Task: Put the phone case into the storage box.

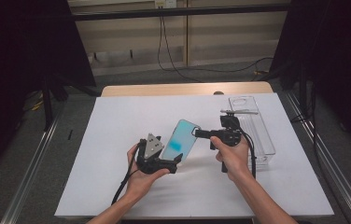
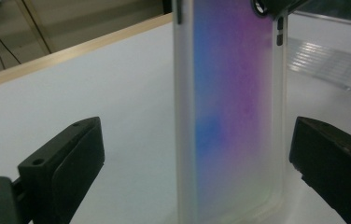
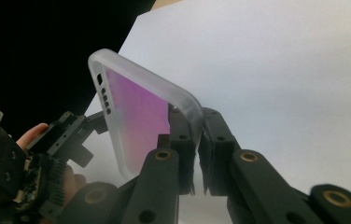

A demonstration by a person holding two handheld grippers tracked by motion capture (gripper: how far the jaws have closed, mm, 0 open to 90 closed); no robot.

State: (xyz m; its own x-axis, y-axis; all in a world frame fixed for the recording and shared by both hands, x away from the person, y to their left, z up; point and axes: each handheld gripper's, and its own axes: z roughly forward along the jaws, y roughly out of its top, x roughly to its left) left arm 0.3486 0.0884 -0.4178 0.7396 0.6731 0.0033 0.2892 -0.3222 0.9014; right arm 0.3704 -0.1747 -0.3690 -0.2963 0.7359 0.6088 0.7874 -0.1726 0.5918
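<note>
A frosted phone case point(image 1: 179, 140) with a blue-to-purple tint is held tilted above the white sheet. My right gripper point(image 1: 196, 133) is shut on its upper right edge; in the right gripper view the jaws point(image 3: 197, 126) pinch the case's rim point(image 3: 136, 112). My left gripper point(image 1: 176, 163) sits at the case's lower end and is open. In the left gripper view its two black jaws point(image 2: 197, 158) stand wide apart on either side of the case point(image 2: 232, 116), not touching it.
A clear plastic box point(image 1: 257, 133) lies on the right of the white sheet point(image 1: 117, 116), just behind my right hand, with a clear case point(image 1: 243, 103) at its far end. Dark stands and curtains flank the table.
</note>
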